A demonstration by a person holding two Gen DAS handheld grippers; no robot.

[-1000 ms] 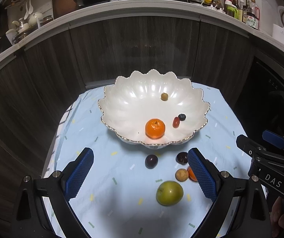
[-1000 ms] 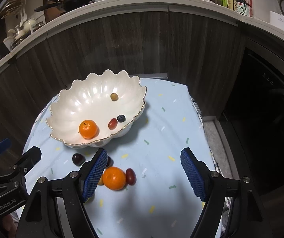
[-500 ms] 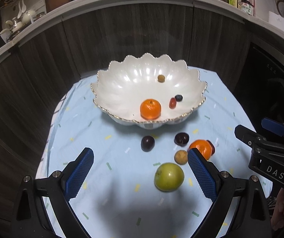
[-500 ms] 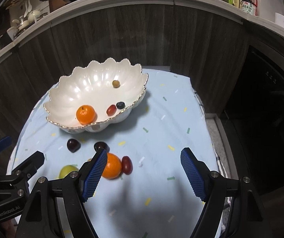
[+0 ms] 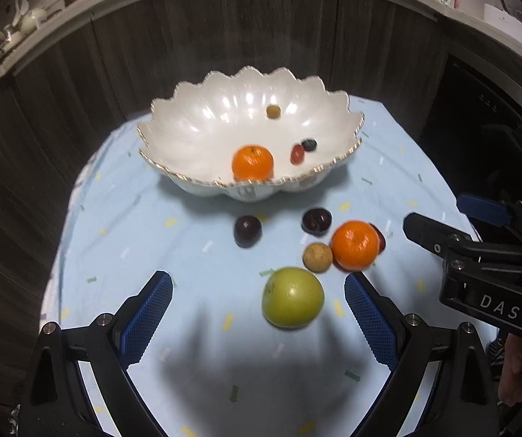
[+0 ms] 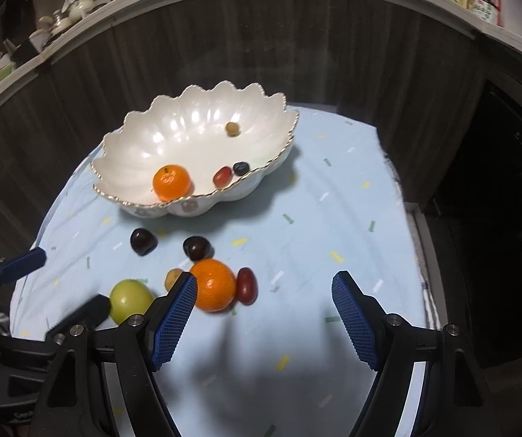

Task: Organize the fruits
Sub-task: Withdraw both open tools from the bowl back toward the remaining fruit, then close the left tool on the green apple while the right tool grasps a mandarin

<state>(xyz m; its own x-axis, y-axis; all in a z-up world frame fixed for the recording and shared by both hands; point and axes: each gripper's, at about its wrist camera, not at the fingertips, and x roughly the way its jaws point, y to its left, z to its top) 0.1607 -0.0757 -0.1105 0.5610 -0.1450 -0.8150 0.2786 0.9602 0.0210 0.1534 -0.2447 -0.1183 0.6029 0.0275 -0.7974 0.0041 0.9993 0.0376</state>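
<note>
Both spread wide, pinching nothing: left hand-held gripper [image 5: 257,313] poised over the green fruit [image 5: 292,297], right hand-held gripper [image 6: 263,313] beside the loose orange [image 6: 213,284], likely lining up separate pickups for the scalloped bowl [image 5: 188,116] ahead. Seen whole only from the right wrist: red oval fruit [image 6: 247,286], mostly hidden behind the orange from the left.

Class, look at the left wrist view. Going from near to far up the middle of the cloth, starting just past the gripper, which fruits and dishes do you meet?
Green apple → small tan fruit → dark plum → white bowl, where you meet the orange in the bowl first and the little tan fruit at the back.
</note>
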